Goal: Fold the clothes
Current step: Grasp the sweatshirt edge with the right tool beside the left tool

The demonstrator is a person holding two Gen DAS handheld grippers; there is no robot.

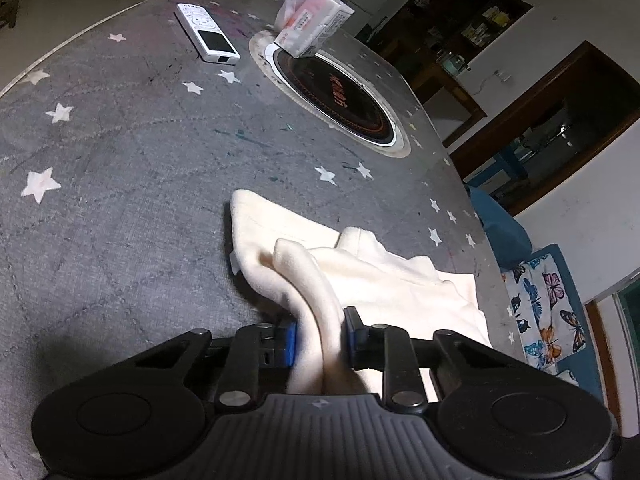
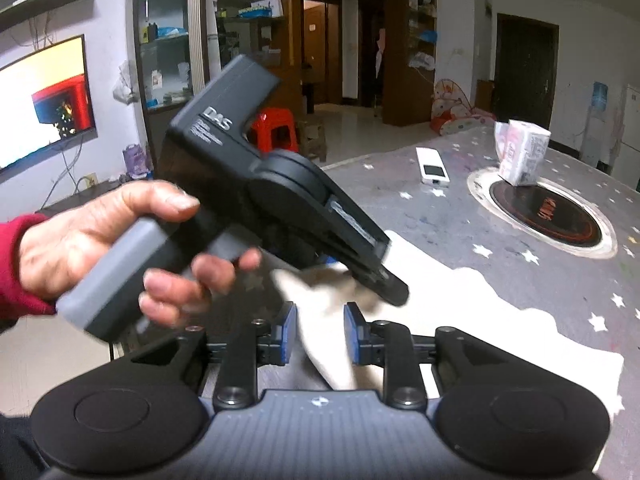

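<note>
On the left of the grey star-print table (image 1: 120, 208), the left gripper (image 1: 319, 336) pinches a raised fold of the cream garment (image 1: 384, 276), its blue pads pressing the cloth. To its right the right gripper (image 2: 319, 334) has a corner of that garment (image 2: 480, 312) between its pads, seemingly gripped. Folding looks barely begun: most of the cloth lies rumpled near the table's near edge, with remote (image 1: 208, 34) and tissue pack (image 1: 314, 24) far off.

free: grey table (image 1: 120, 200) left | obstacles: remote (image 1: 207, 33), tissue pack (image 1: 312, 24)

Rumpled cream garment (image 1: 384, 276) on table (image 1: 120, 208)
</note>
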